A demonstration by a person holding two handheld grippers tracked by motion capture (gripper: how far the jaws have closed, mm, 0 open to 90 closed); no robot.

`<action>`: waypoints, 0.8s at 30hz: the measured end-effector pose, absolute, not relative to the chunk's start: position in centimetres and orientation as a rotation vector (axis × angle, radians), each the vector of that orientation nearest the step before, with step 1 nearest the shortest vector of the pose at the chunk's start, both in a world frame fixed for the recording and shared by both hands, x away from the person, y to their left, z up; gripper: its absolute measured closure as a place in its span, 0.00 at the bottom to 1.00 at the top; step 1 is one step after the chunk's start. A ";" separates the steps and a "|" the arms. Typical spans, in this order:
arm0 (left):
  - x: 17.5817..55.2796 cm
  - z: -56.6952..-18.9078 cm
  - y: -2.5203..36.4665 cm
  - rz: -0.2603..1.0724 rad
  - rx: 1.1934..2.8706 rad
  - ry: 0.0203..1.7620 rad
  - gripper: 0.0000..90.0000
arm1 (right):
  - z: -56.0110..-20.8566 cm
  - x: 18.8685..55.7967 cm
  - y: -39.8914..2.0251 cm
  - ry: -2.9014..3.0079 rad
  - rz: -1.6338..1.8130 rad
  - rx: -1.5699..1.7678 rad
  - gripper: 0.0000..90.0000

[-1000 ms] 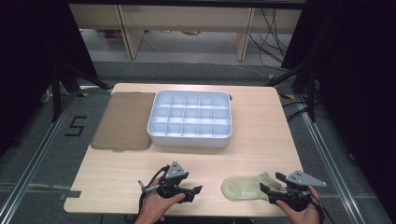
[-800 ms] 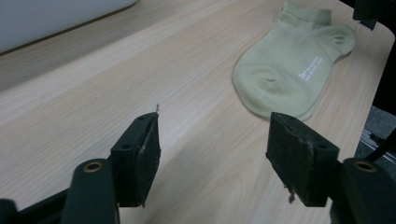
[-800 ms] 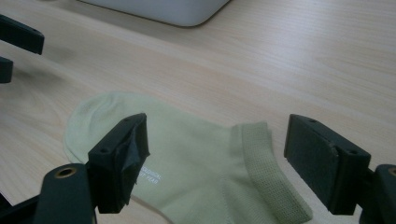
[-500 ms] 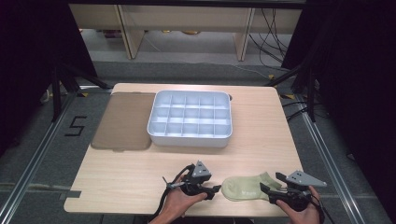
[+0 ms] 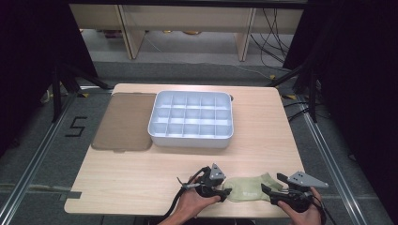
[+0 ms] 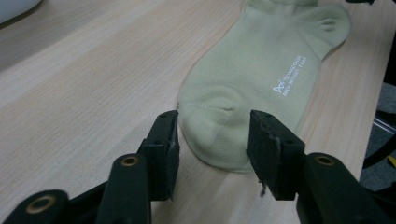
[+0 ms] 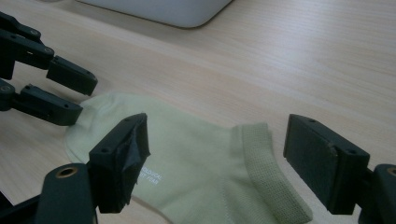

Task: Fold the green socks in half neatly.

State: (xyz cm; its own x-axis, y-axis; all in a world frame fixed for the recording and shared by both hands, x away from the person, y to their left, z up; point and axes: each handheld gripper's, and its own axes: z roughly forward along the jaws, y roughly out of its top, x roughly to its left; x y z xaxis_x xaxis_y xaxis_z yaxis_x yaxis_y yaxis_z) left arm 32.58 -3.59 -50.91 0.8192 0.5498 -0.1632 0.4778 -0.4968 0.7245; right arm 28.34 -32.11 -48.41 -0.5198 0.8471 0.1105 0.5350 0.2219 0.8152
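High view: sock (image 5: 248,190) lies flat at tabletop (image 5: 141,183) near edge. My left hand-held gripper (image 6: 214,135), jaws just closing, straddles its toe untouched; right hand-held gripper (image 7: 217,154) gapes wide over the cuff.

A lab or test room is suggested. A pale wooden surface (image 5: 141,178) is set on grey carpet between metal floor rails (image 5: 33,164), with a taped "5" (image 5: 76,126) beside it. Loose cables (image 5: 272,28) are seen behind, near plain shelving (image 5: 187,18) and dark curtains (image 5: 356,70).
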 end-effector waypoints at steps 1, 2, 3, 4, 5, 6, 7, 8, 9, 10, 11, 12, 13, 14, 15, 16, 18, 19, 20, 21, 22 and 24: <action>32.5 -51.0 -3.8 0.127 2.187 0.752 0.61 | -48.4 28.4 -32.1 2.144 1.206 1.281 0.26; 32.5 -51.1 -3.9 0.130 2.193 0.751 0.62 | -48.4 28.4 -32.1 2.143 1.205 1.277 0.26; 32.5 -51.2 -4.0 0.148 2.198 0.744 0.63 | -48.4 28.3 -32.1 2.145 1.204 1.277 0.26; 32.4 -51.2 -4.1 0.149 2.197 0.738 0.66 | -48.4 28.3 -32.1 2.145 1.206 1.275 0.26; 32.3 -51.2 -4.3 0.158 2.195 0.739 0.69 | -48.4 28.3 -32.1 2.145 1.206 1.274 0.26; 32.3 -51.2 -4.3 0.158 2.195 0.739 0.71 | -48.4 28.3 -32.1 2.145 1.206 1.274 0.26; 32.3 -51.2 -4.3 0.169 2.214 0.709 0.71 | -48.4 28.3 -32.1 2.145 1.206 1.274 0.26; 32.1 -51.2 -4.4 0.160 2.204 0.723 0.74 | -48.3 28.1 -31.9 2.136 1.210 1.327 0.26; 32.0 -51.3 -4.3 0.172 2.204 0.711 0.80 | -48.3 28.1 -31.9 2.138 1.209 1.316 0.26; 31.9 -51.3 -4.3 0.164 2.208 0.692 0.83 | -48.3 28.1 -31.9 2.137 1.210 1.316 0.26; 31.9 -51.3 -4.3 0.164 2.208 0.692 0.86 | -48.3 28.1 -31.9 2.137 1.210 1.316 0.26; 32.0 -51.3 -4.3 0.143 2.198 0.697 0.86 | -48.3 28.2 -32.0 2.138 1.204 1.290 0.26; 32.0 -51.3 -4.3 0.138 2.187 0.714 0.90 | -48.3 28.3 -32.1 2.140 1.194 1.265 0.26; 32.0 -51.3 -4.3 0.139 2.187 0.708 0.91 | -48.3 28.3 -32.1 2.140 1.195 1.261 0.26; 32.0 -51.2 -4.3 0.146 2.193 0.687 0.92 | -48.3 28.3 -32.1 2.139 1.198 1.255 0.26; 32.0 -51.2 -4.2 0.145 2.200 0.682 0.93 | -48.3 28.3 -32.1 2.141 1.198 1.259 0.26; 32.0 -51.2 -4.2 0.153 2.200 0.697 0.93 | -48.3 28.3 -32.1 2.140 1.195 1.263 0.26; 32.0 -51.2 -4.3 0.132 2.183 0.694 0.94 | -48.3 28.3 -32.1 2.138 1.195 1.263 0.26; 32.0 -51.0 -4.2 0.141 2.193 0.680 0.94 | -48.3 28.4 -32.1 2.137 1.196 1.251 0.26; 32.0 -51.0 -4.2 0.126 2.182 0.692 0.94 | -48.3 28.4 -32.1 2.136 1.196 1.250 0.26; 32.0 -50.9 -4.1 0.130 2.185 0.685 0.94 | -48.3 28.4 -32.2 2.135 1.197 1.249 0.26; 32.1 -50.8 -4.0 0.133 2.193 0.672 0.94 | -48.3 28.3 -32.0 2.130 1.203 1.290 0.26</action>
